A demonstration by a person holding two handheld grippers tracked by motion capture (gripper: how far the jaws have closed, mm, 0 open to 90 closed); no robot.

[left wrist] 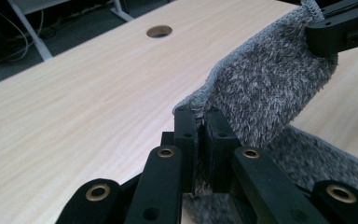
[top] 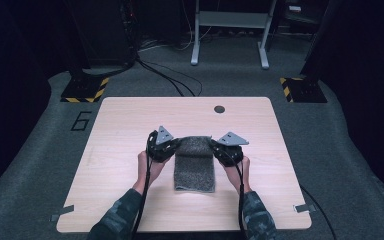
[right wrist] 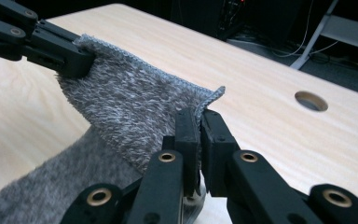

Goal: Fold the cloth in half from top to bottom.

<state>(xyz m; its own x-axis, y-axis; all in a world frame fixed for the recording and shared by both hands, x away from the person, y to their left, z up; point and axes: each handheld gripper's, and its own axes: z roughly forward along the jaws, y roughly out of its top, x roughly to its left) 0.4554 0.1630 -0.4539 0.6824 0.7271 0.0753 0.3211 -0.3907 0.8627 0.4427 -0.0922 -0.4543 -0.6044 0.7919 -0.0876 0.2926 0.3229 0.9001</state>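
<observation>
A pale wooden desk (top: 130, 200) stood on grey carpet in a dark room. At its middle lay a grey fuzzy towel (top: 195, 167), its near part flat on the wood and its far edge lifted clear. The left gripper (top: 176, 145) had its jaws pressed together on the far left corner, and the right gripper (top: 214, 146) pinched the far right corner, the raised hem stretched between them. Bare wood lay open on every side of the towel. A round cable hole (top: 219, 109) sat near the far edge, well apart.
</observation>
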